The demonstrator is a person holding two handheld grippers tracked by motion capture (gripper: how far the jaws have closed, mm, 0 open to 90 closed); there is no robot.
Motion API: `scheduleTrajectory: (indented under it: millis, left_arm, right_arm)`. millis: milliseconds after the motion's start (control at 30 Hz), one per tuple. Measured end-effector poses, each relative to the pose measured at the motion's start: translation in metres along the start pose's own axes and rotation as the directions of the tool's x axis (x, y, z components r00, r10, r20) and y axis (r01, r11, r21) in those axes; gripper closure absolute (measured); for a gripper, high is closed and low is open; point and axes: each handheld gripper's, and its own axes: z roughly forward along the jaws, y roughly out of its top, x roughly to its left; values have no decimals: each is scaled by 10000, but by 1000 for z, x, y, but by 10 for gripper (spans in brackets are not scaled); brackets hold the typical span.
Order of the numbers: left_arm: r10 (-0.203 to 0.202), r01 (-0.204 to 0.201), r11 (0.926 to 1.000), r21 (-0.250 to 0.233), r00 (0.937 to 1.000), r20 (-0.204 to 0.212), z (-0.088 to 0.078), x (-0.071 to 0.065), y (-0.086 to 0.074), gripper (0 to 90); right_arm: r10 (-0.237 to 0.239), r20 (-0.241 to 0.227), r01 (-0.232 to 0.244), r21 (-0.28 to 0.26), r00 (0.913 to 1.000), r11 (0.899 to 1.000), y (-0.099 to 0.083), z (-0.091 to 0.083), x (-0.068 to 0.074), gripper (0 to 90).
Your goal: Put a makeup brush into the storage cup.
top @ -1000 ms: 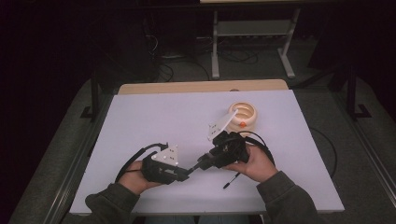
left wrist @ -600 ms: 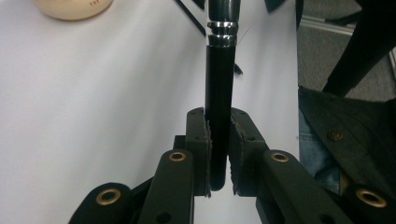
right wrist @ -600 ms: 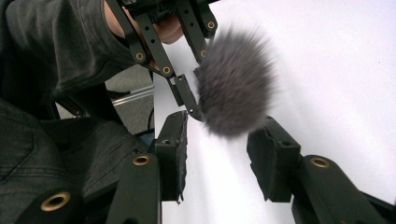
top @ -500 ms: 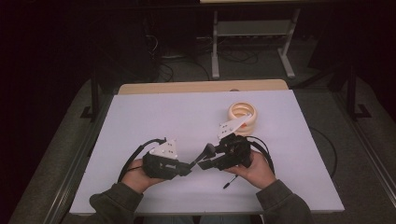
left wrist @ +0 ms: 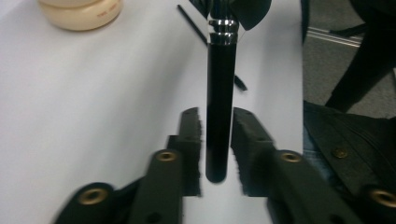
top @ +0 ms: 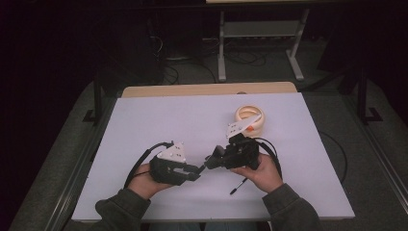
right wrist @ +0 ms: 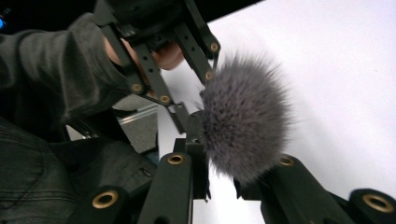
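Item: makeup brush (left wrist: 219, 116), black handle with a chrome collar and a grey bristle head (right wrist: 245, 130). We find it near the front middle of the white bench (top: 159, 120), spanning the gap between the two hands, lifted off the surface.

Left hand-held gripper (top: 195, 172): its jaws have just been opening. In the left gripper view the handle lies between the pads, with a thin strip of bench showing on each side, so they do not press on it.

Right hand-held gripper (top: 211, 161): its jaws have just been closing. In the right gripper view they stand narrow on either side of the brush at the base of the bristles; we read this as a grip on the brush.

Also on the bench: a cream round container (top: 249, 119), well behind the right hand-held gripper, and a thin black stick (top: 239, 185) lying flat just beside the right hand.
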Motion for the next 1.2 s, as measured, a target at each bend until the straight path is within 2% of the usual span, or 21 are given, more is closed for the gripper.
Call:
scheduleTrajectory:
  millis: [100, 367, 433, 500, 567, 700, 1200]
  left_arm:
    - [54, -54, 10000, 1, 9998, -170, -1, 0, -2, 656]
    - [-296, 287, 9994, -193, 9984, -482, -5, 1, -12, 613]
    - [-467, 452, 9985, -303, 9977, -495, -4, 0, -15, 607]
    - [-487, 479, 9987, -170, 9975, -503, -3, 1, -17, 597]
    - [-669, 655, 9974, -291, 9965, -504, -2, 1, -19, 591]
    - [-589, 579, 9982, -185, 9963, -623, -3, 2, -22, 583]
    - [-950, 898, 9938, -663, 9923, -793, -8, 6, -36, 553]
  right_arm:
    - [129, 212, -135, 262, 9997, 9996, 0, -3, -1, 771]
    - [361, 857, -418, 657, 9957, 9970, 2, -14, -8, 772]
    - [275, 1082, -357, 741, 9938, 9966, 3, -17, -9, 772]
    - [300, 1165, -393, 776, 9927, 9962, 4, -21, -10, 772]
    - [289, 1269, -395, 817, 9915, 9959, 5, -24, -12, 772]
    - [355, 1531, -489, 841, 9876, 9953, 7, -31, -14, 772]
    - [585, 2322, -807, 871, 9709, 9929, 13, -59, -33, 772]
